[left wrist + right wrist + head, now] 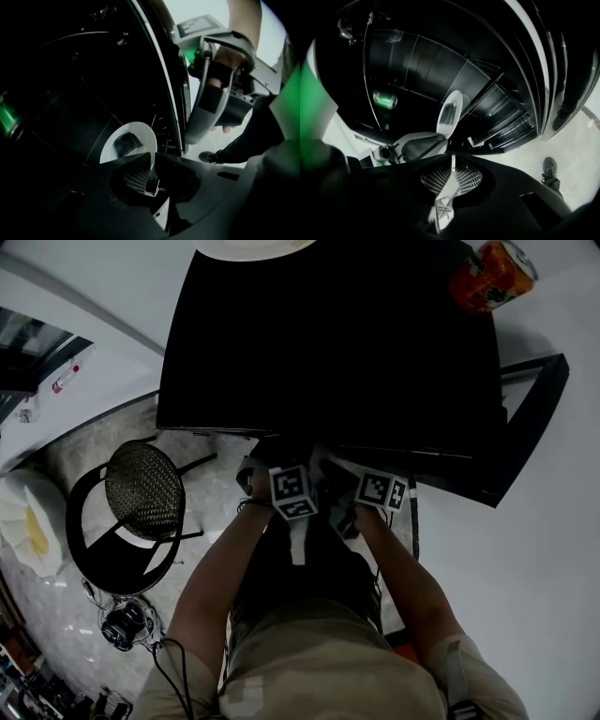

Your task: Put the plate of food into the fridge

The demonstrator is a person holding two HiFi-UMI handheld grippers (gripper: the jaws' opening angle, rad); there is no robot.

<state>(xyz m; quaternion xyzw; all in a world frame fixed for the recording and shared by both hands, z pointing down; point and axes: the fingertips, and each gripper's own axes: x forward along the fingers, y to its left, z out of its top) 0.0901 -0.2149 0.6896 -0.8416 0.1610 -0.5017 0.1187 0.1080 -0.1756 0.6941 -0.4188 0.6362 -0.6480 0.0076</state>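
Observation:
A white plate [136, 136] with a dark piece of food [125, 142] on it sits tilted at the mouth of the black fridge [328, 343]. My left gripper [151, 161] is shut on the plate's near rim. In the right gripper view the same plate [451, 112] stands edge-on, with the left gripper's grey body [419, 144] under it. My right gripper [452, 164] is shut with nothing held, beside the left one. From the left it shows by the fridge's front edge [190, 138]. In the head view only the marker cubes show, left [292, 491] and right [380, 489].
Inside the fridge are glass shelves and a green can [385, 99]. An orange can [489, 276] stands on the fridge top. The open door [525, 418] stands at the right, and a round black chair [141, 493] at the left. The person's shoe [551, 171] is on the pale floor.

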